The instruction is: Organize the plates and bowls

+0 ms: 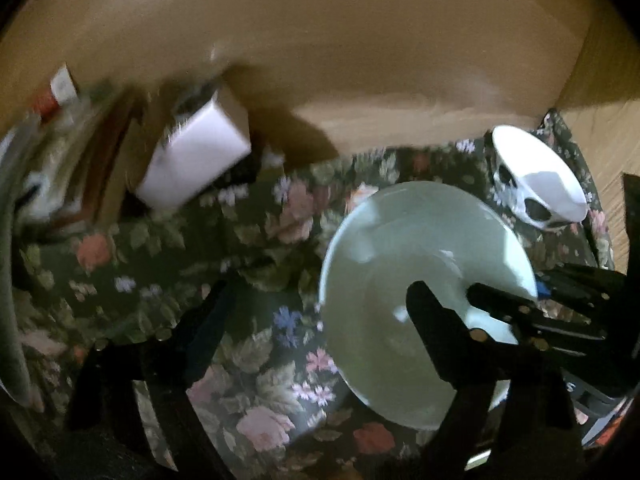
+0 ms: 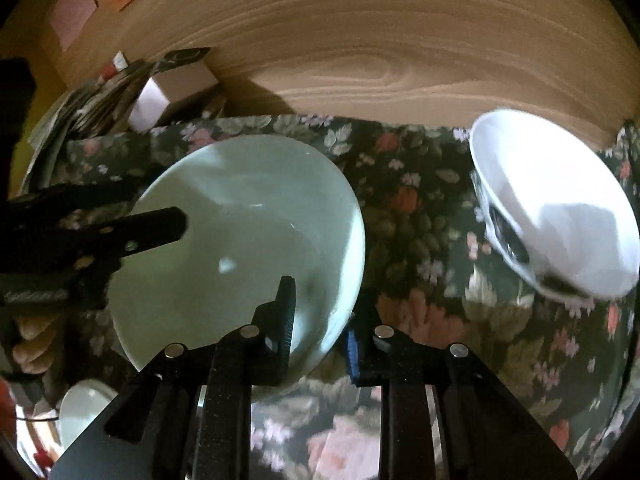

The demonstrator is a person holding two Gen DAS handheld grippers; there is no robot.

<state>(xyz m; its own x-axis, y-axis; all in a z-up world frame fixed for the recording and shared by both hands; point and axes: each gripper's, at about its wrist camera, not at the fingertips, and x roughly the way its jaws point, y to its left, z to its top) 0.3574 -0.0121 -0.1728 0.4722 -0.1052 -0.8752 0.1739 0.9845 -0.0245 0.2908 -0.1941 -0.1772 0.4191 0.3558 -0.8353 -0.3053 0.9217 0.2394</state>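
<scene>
A pale green bowl (image 2: 248,240) sits on the floral tablecloth (image 2: 420,220), the right gripper (image 2: 324,316) straddling its near rim with jaws apart, one finger inside and one outside. The left gripper (image 1: 320,304), jaws wide apart, reaches one finger over the bowl. A white patterned bowl (image 2: 560,204) stands well apart; a white box (image 1: 196,160) lies by the wooden wall (image 2: 360,40).

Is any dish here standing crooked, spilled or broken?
Nothing looks spilled or broken. The pale green bowl is tilted, its rim between the fingers of the right gripper. The white bowl with the dark pattern outside also looks tipped on the floral cloth, though the fisheye may exaggerate this.
</scene>
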